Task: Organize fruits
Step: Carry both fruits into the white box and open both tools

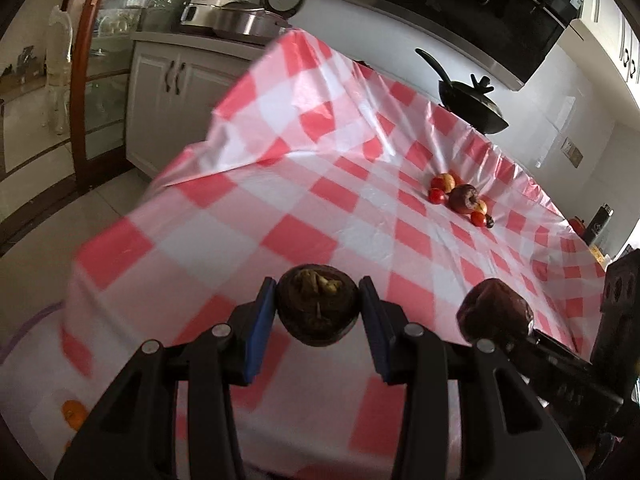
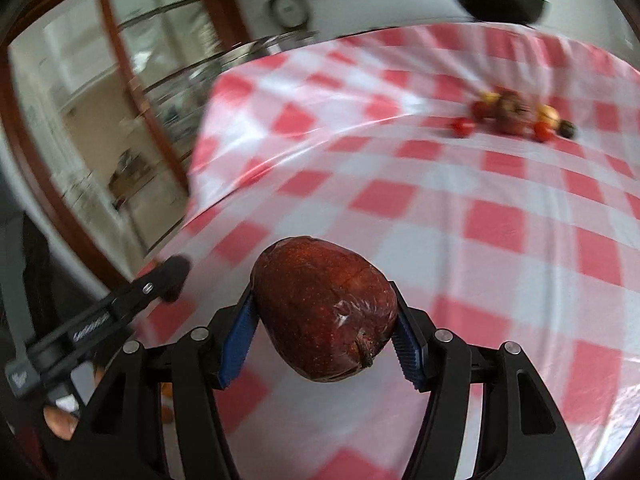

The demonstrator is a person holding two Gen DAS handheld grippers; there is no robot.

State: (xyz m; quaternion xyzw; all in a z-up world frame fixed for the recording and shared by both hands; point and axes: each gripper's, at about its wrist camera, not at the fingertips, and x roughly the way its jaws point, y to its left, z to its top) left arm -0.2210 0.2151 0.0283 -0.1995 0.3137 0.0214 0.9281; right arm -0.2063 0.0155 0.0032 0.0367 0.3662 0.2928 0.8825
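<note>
My left gripper (image 1: 318, 300) is shut on a dark round mangosteen (image 1: 318, 304), held above the red-and-white checked tablecloth (image 1: 280, 184). My right gripper (image 2: 326, 312) is shut on a large dark red fruit (image 2: 326, 312), also held above the cloth; it shows in the left wrist view (image 1: 494, 314) at the right. A pile of fruit (image 1: 462, 198) lies at the far side of the table: apples, small red tomatoes and a dark fruit. The pile shows blurred in the right wrist view (image 2: 514, 116).
A black wok (image 1: 474, 106) stands beyond the table's far edge. A counter with steel pots (image 1: 240, 20) is at the back left. An orange fruit (image 1: 74, 414) lies at the near left. The left gripper's arm (image 2: 100, 312) shows at the left.
</note>
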